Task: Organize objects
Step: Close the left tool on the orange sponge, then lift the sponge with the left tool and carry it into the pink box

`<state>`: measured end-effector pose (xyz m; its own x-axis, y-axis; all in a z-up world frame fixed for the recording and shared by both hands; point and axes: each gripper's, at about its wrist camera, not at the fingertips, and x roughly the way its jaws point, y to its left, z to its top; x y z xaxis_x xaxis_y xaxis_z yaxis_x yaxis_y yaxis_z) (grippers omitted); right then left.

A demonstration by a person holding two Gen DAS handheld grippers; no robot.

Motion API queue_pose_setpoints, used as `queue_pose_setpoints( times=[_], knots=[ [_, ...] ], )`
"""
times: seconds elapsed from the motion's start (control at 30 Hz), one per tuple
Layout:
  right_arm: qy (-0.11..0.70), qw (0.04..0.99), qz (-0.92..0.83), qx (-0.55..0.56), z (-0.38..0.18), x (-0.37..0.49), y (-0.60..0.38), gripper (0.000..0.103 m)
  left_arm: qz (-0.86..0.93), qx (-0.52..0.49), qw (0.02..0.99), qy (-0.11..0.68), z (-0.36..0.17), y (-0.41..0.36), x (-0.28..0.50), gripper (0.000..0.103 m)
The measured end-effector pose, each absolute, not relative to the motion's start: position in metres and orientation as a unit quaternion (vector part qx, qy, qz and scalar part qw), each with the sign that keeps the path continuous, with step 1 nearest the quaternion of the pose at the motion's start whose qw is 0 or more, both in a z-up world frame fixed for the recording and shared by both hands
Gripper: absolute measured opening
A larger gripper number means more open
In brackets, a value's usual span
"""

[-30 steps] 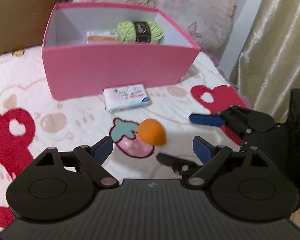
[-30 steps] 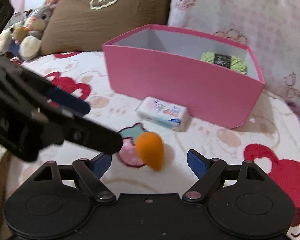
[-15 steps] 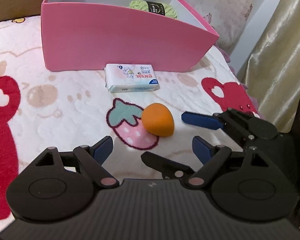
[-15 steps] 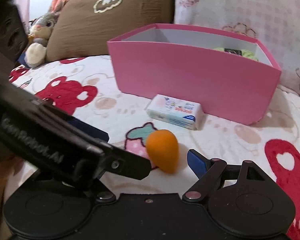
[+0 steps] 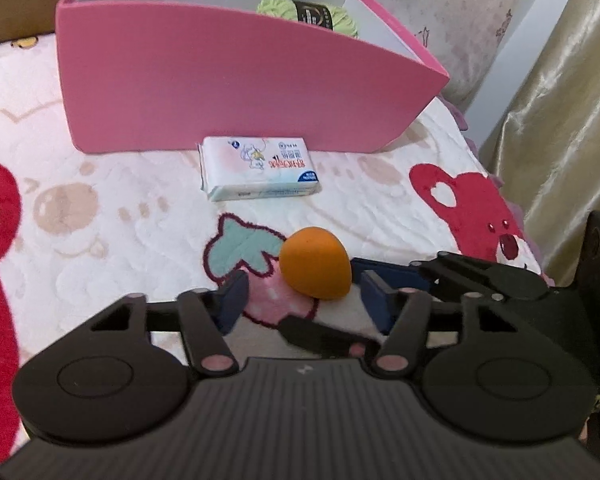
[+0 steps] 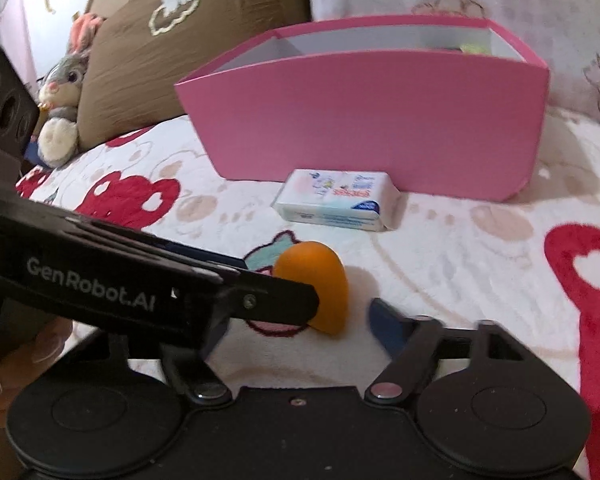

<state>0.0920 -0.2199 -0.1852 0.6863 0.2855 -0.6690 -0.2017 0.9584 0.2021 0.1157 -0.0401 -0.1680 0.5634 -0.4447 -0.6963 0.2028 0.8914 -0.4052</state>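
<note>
Your left gripper [image 5: 302,298] sits low over the bed's blanket [image 5: 100,216], jaws wide, the orange egg-shaped sponge [image 5: 315,263] just ahead between them — untouched. Your right gripper [image 6: 296,326] crosses in, jaws wide too. Behind lie the tissue pack [image 5: 258,168] and pink box [image 5: 236,92].

"GenRobot.AI" in white letters on the left gripper [image 6: 236,280], seen from the right wrist. Print on the tissue pack [image 5: 259,168] and yarn [image 5: 312,14] label: illegible.
</note>
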Motion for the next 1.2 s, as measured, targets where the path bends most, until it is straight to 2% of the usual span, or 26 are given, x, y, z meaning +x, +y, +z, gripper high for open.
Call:
queue_pose_setpoints(
  times=[0.17, 0.9, 1.2],
  knots=[
    [0.370, 0.919, 0.130, 0.042, -0.184, 0.090, -0.219, 0.038, -0.198, -0.161, 0.870, 0.423, -0.170, -0.039, 0.119, 0.038],
    [0.366, 0.918, 0.147, -0.024, -0.146, 0.051, -0.186, 0.036, -0.223, -0.166, 0.860, 0.428, -0.135, -0.027, 0.078, 0.038],
    [0.352, 0.924, 0.151, -0.017, -0.110, 0.032, -0.179, 0.036, -0.238, -0.153, 0.867, 0.410, -0.100, -0.018, 0.059, 0.038]
  ],
)
